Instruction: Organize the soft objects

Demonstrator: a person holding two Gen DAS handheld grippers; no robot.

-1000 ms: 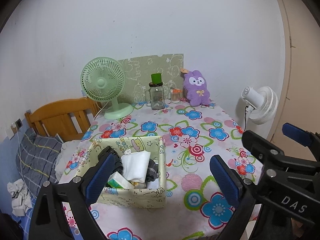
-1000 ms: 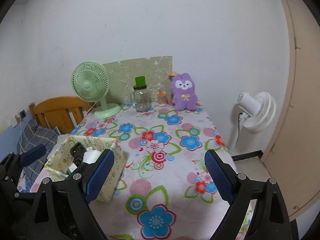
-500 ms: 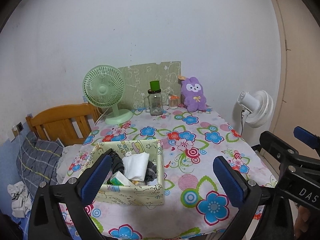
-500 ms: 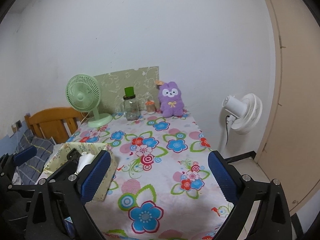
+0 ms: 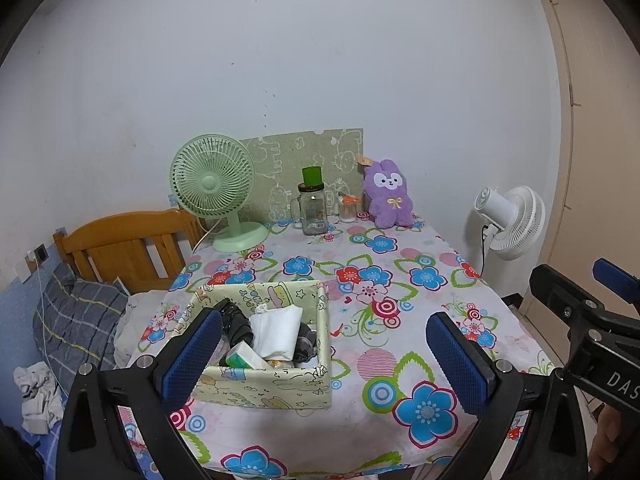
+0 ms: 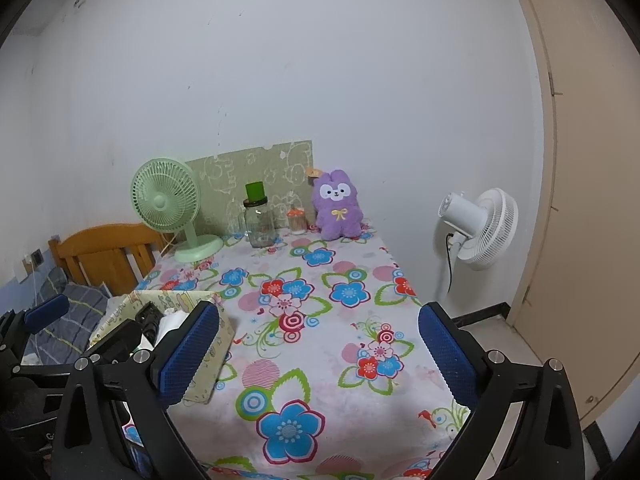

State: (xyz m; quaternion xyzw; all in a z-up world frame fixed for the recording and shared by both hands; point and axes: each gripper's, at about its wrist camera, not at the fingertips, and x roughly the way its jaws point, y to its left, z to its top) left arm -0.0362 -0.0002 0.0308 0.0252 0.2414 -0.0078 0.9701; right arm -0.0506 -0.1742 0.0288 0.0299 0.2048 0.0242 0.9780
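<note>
A purple plush bunny (image 5: 387, 193) sits upright at the table's back edge against the wall; it also shows in the right wrist view (image 6: 338, 206). A pale green fabric storage box (image 5: 264, 344) stands at the table's front left, holding white cloth (image 5: 280, 330), dark items and a tissue pack; its edge shows in the right wrist view (image 6: 216, 344). My left gripper (image 5: 324, 356) is open and empty, above the table's front edge near the box. My right gripper (image 6: 316, 352) is open and empty over the table's front, right of the box.
A green desk fan (image 5: 214, 184), a glass jar with a green cup on top (image 5: 313, 208), a small toothpick jar (image 5: 347, 208) and a green board stand along the back. A white floor fan (image 5: 512, 224) stands right of the table. A wooden bed frame (image 5: 120, 244) and bedding lie left.
Both grippers have pulled back and up from the table, so the table and box look smaller and farther. Both stay open and empty.
</note>
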